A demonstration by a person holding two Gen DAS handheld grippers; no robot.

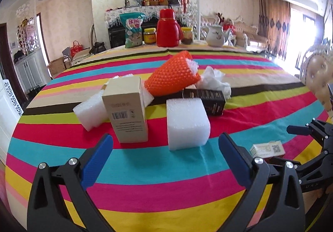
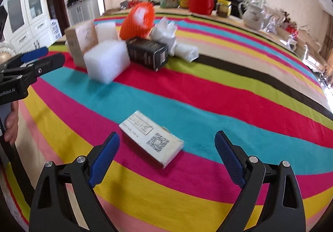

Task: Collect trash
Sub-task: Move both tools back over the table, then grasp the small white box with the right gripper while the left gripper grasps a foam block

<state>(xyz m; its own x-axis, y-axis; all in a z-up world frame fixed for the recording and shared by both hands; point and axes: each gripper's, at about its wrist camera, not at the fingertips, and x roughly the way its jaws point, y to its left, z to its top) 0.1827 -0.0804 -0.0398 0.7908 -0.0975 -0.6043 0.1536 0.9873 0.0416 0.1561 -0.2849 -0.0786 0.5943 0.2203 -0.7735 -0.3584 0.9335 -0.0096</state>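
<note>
The left hand-held gripper [image 1: 165,148] hangs released, nothing between its blue pads, pointing at a white foam block [image 1: 187,124] on the striped bench [image 1: 145,171]. Beside the block stand a beige carton [image 1: 126,109], a black box [image 1: 208,100], an orange mesh cup [image 1: 173,75] and crumpled white wrap [image 1: 215,79]. The right hand-held gripper [image 2: 166,146] is spread wide and empty above a small flat box [image 2: 152,138], well apart from the pile

Left hand-held gripper [image 1: 165,144] and right hand-held gripper [image 2: 166,142] both gape wide, angled downward, empty
</note>
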